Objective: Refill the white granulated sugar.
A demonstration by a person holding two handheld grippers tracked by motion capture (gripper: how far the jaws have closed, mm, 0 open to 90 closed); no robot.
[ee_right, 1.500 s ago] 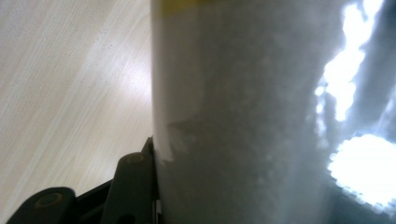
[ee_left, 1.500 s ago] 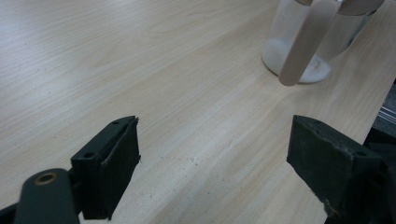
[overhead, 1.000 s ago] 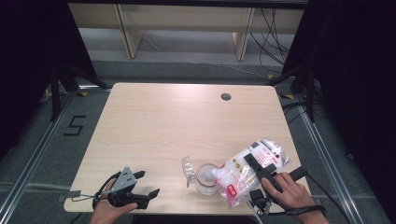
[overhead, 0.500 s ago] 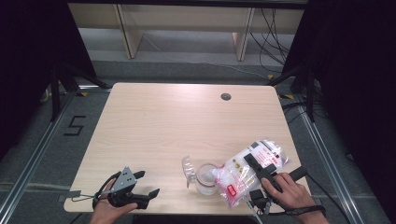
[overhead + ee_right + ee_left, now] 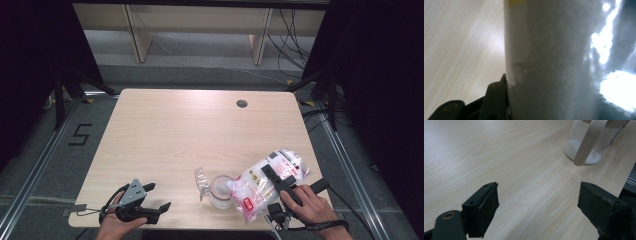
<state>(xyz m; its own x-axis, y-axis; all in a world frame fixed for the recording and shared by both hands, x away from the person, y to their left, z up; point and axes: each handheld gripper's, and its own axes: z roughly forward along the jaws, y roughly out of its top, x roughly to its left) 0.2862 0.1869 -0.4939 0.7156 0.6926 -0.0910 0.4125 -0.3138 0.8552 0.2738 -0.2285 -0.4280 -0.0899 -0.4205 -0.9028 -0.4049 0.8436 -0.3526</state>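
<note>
- The right claw point(image 5: 274, 176) pinches a clear bag of white grains point(image 5: 265, 184), tilted with its lower end over the open glass jar point(image 5: 220, 190) near the tabletop's near edge, towards its right corner.
- The jar holds a little white powder at its bottom; its clear lid point(image 5: 202, 181) hangs open on its left side.
- The left claw point(image 5: 157, 197) rests near the tabletop's point(image 5: 190, 130) near left corner, jaws spread wide with nothing between them, well apart from the jar.
</note>
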